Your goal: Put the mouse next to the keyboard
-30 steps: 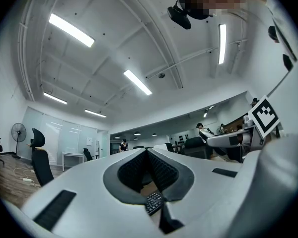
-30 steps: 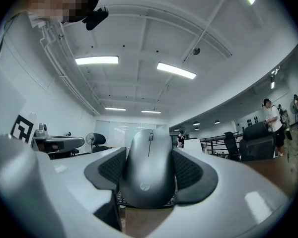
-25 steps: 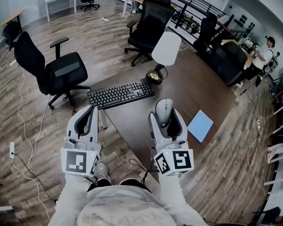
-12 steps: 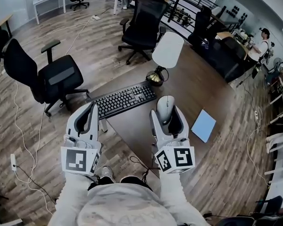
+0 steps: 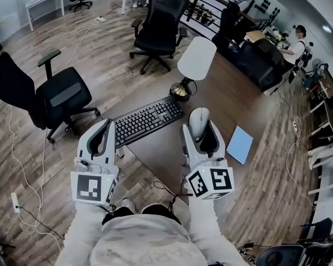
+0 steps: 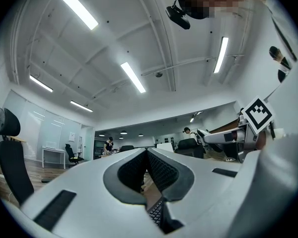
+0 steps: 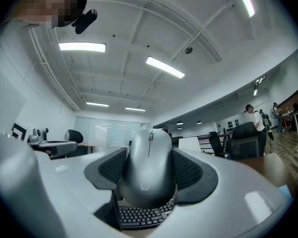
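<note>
Brown desk spreads beneath my right gripper, with the keyboard just ahead and to its left. Its fingers are clamped on the mouse, one pad on each flank. I judge it light, hard and rather slick, so this mid-flank hold suits it. My left gripper hangs alongside, fingers together, holding nothing.

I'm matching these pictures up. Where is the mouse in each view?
Head view: mouse right of centre, in the right tool.
Left gripper view: not in it.
Right gripper view: mouse at centre, between the jaws.
Shared landmark: the keyboard, seen in all three.
</note>
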`<state>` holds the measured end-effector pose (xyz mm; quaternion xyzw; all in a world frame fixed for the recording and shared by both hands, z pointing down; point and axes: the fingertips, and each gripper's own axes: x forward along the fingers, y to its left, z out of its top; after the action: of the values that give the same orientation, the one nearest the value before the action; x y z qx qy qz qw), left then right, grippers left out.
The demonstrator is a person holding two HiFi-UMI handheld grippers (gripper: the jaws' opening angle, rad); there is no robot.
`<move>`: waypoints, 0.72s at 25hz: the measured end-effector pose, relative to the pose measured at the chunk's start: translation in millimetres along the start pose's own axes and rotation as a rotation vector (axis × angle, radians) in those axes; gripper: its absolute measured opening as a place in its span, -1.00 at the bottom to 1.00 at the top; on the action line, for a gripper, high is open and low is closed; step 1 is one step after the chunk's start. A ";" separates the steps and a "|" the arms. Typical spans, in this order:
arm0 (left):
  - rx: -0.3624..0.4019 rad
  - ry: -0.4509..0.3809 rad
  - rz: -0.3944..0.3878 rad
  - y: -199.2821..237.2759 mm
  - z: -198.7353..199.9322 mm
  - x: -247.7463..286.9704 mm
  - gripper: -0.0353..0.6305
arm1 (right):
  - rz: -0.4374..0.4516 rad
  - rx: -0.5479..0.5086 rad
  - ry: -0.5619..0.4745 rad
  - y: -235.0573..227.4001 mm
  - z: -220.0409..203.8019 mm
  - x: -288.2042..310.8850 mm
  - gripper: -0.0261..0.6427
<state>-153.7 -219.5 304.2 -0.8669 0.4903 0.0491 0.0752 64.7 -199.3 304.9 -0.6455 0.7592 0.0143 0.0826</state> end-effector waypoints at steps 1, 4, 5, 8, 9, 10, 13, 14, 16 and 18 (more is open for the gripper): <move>-0.001 0.000 -0.004 2.2 -1.9 2.0 -0.88 | -0.007 0.000 0.002 -1.7 0.1 3.4 -0.01; -0.013 0.004 -0.015 7.1 -5.6 8.9 -0.88 | -0.024 -0.005 0.012 -8.0 2.0 13.1 -0.01; -0.017 0.004 -0.018 8.9 -6.6 11.2 -0.88 | -0.029 -0.005 0.017 -9.9 2.0 16.5 -0.01; -0.029 0.007 -0.023 14.1 -10.0 20.1 -0.88 | -0.041 0.000 0.040 -18.3 -1.0 28.3 -0.01; -0.033 0.009 -0.024 15.0 -11.1 24.1 -0.88 | -0.045 0.003 0.050 -22.4 -2.8 32.5 -0.01; -0.037 0.012 -0.025 15.2 -11.9 28.7 -0.88 | -0.047 0.006 0.061 -27.4 -4.7 36.7 -0.01; -0.041 0.018 -0.029 12.6 -14.1 43.9 -0.88 | -0.058 0.010 0.094 -46.2 -10.7 48.9 -0.01; -0.041 0.019 -0.031 11.4 -15.4 49.1 -0.88 | -0.061 0.013 0.104 -53.1 -13.2 53.1 -0.01; -0.041 0.021 -0.032 9.8 -18.2 59.8 -0.88 | -0.069 0.019 0.126 -67.1 -19.7 62.6 -0.01; -0.043 0.021 -0.032 9.3 -20.0 71.0 -0.88 | -0.076 0.014 0.150 -80.7 -26.4 73.0 -0.01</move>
<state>-124.9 -287.6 311.9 -0.8766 0.4758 0.0492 0.0524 130.0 -287.5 327.3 -0.6724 0.7384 -0.0425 0.0304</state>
